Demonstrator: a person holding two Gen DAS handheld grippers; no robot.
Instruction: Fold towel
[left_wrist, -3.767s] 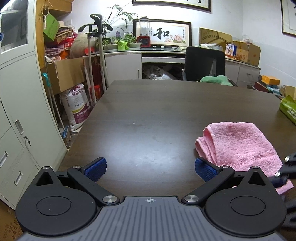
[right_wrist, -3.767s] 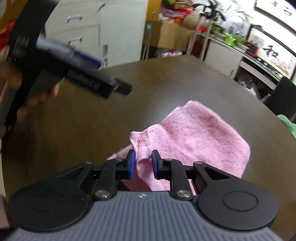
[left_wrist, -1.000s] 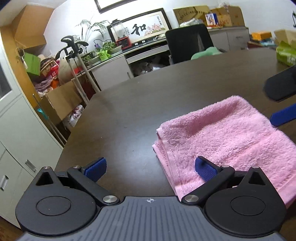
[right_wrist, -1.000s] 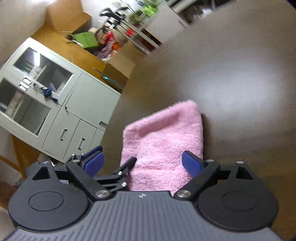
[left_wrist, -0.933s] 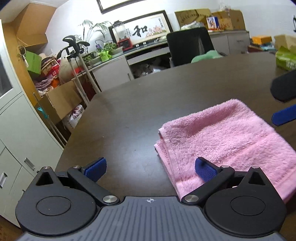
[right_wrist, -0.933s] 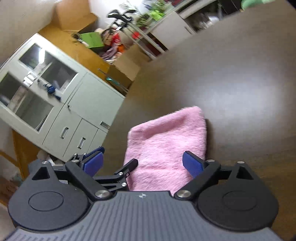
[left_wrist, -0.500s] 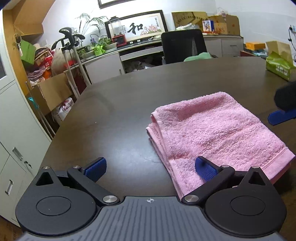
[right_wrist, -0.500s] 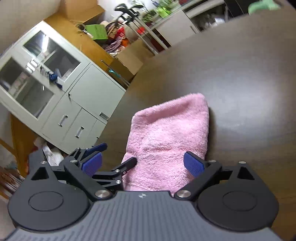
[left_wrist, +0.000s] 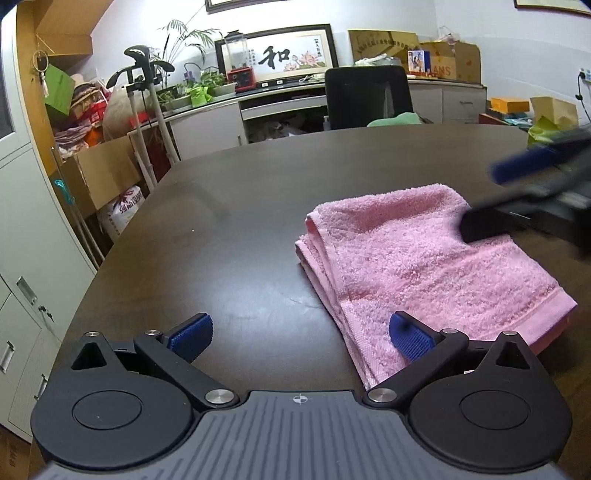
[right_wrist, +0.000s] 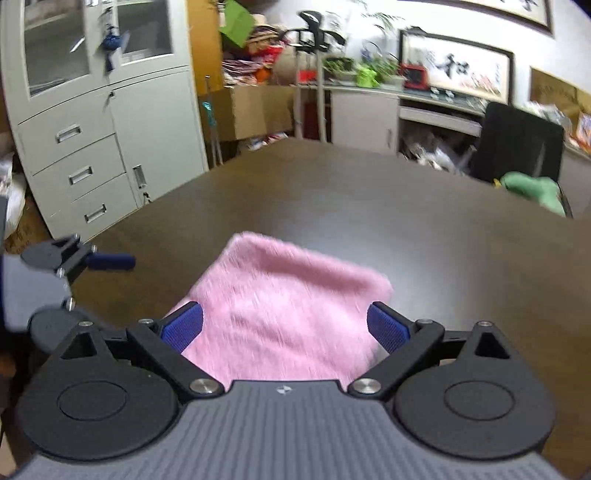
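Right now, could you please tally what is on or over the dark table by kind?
Pink towel: 1
Open claws, left claw and right claw: 2
Total: 3

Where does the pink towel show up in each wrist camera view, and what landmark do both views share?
Left wrist view: pink towel lies right of centre on the dark table.
Right wrist view: pink towel sits bottom centre, just ahead of the open right claw.
Shared landmark: black office chair beyond the table.

Dark table (left_wrist: 258, 229); black chair (left_wrist: 367, 96); grey cabinet (right_wrist: 110, 147)
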